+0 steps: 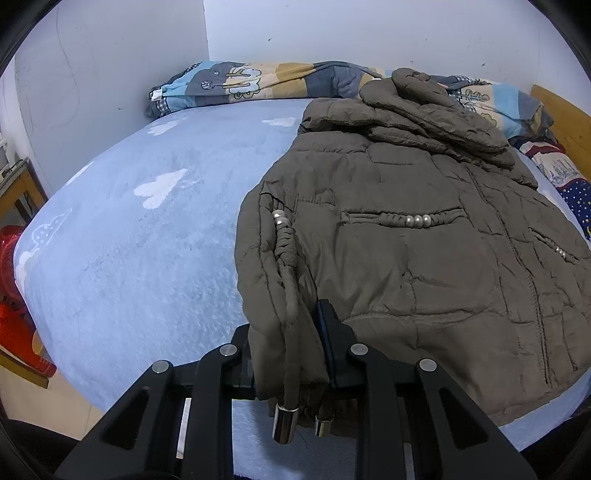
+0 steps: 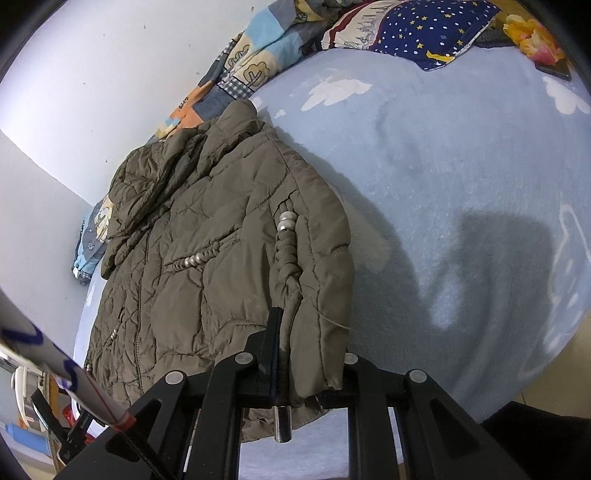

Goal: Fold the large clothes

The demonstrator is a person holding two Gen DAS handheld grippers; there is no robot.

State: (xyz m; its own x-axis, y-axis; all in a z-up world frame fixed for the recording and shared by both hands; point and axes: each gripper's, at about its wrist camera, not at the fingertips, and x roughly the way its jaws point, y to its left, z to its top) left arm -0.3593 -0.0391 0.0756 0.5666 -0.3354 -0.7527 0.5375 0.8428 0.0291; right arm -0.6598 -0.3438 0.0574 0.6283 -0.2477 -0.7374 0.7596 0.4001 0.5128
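On a bed spread with a pale blue fleece blanket (image 1: 129, 258) printed with white clouds, a brown quilted padded jacket (image 1: 424, 240) lies flat, its collar toward the wall; the left gripper (image 1: 291, 354) is clenched on the jacket's near left hem corner, where a metal-tipped drawcord (image 1: 282, 424) dangles; the right gripper (image 2: 306, 365) pinches the opposite hem corner; a patchwork cartoon quilt (image 1: 258, 83) lines the wall; no legible writing shows.

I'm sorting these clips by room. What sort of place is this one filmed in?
Most likely a bedroom in a home. A brown padded jacket lies on a bed with a light blue cloud-print blanket, a rolled patterned quilt sits against the white wall, and a star-print pillow lies at one end.
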